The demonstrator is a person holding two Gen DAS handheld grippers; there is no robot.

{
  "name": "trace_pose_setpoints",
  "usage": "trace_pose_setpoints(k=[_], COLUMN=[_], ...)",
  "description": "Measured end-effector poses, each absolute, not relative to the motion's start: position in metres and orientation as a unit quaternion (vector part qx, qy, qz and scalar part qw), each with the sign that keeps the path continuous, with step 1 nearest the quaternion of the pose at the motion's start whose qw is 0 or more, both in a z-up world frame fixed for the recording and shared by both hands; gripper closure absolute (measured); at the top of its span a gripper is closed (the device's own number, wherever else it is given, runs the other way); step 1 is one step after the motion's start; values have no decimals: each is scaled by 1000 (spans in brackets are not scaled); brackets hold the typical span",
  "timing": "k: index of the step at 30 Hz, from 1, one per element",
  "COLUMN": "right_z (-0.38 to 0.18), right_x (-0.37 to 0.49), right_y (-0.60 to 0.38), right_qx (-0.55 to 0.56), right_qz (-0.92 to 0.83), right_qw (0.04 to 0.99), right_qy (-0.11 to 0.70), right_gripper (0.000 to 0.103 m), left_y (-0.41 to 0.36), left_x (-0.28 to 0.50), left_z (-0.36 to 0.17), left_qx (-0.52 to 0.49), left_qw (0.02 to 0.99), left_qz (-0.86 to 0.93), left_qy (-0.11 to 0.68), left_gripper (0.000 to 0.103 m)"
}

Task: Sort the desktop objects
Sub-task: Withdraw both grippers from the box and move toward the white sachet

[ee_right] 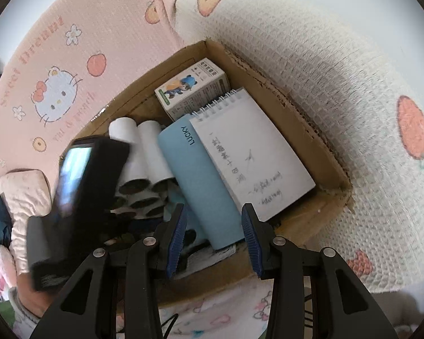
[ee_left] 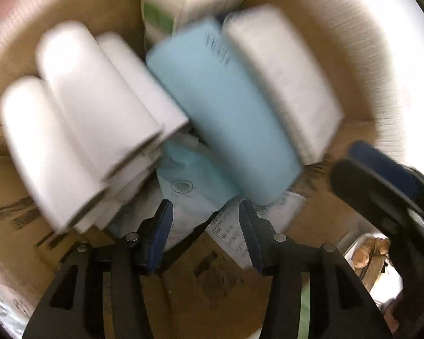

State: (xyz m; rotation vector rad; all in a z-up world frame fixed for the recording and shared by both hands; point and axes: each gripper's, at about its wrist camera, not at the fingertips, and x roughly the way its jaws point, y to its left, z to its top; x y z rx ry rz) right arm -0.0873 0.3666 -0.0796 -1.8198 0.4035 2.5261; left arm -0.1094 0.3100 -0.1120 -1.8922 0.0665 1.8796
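A cardboard box (ee_right: 311, 118) sits on a patterned cloth (ee_right: 70, 65), with a waffle-weave towel (ee_right: 339, 79) along its right side. Inside, a small carton (ee_right: 192, 90) stands at the far end. Nearer, side by side from left to right, lie paper tubes (ee_right: 138, 152), a flat case (ee_right: 195, 180) and a spiral notepad (ee_right: 248, 152), the notepad resting partly on the case. The left gripper (ee_right: 79, 197) hangs over the box's left part; the right gripper (ee_right: 213, 240) is above its near edge
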Motion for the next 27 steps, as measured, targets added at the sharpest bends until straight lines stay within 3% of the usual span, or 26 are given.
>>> trace_pose_setpoints(k=[6, 8, 9, 10, 12, 16, 17, 21, 27], right_z=[-59, -52, -50, -48, -45, -41, -41, -41, -45], right_x=[-80, -79, -78, -79, -79, -78, -78, -74, -64], right_y=[342, 331, 326, 320, 311, 290, 283, 256, 207], right_qx=[-571, -568, -568, -569, -569, -570, -572, -574, -561], right_qz=[813, 816, 816, 817, 817, 818, 818, 818, 826], right_qw=[4, 2, 0, -1, -1, -5, -7, -18, -54], right_qy=[113, 109, 104, 99, 91, 74, 68, 38, -12], right_gripper=[66, 66, 66, 66, 66, 66, 66, 66, 66], left_y=[283, 270, 248, 204, 185, 165, 180, 135, 85], left_x=[-93, -89, -62, -46, -87, -62, -66, -41, -1], left_z=[-56, -49, -51, -53, -69, -70, -86, -54, -68], left_qx=[-610, -594, -588, -587, -581, -527, -512, -432, -359], left_qw=[257, 259, 254, 247, 261, 302, 305, 315, 304], left_qz=[749, 762, 768, 771, 771, 793, 802, 845, 881], left_qy=[13, 2, -4, -7, -26, -47, -42, -3, 41], left_gripper=[51, 71, 89, 96, 99, 99, 99, 99, 99])
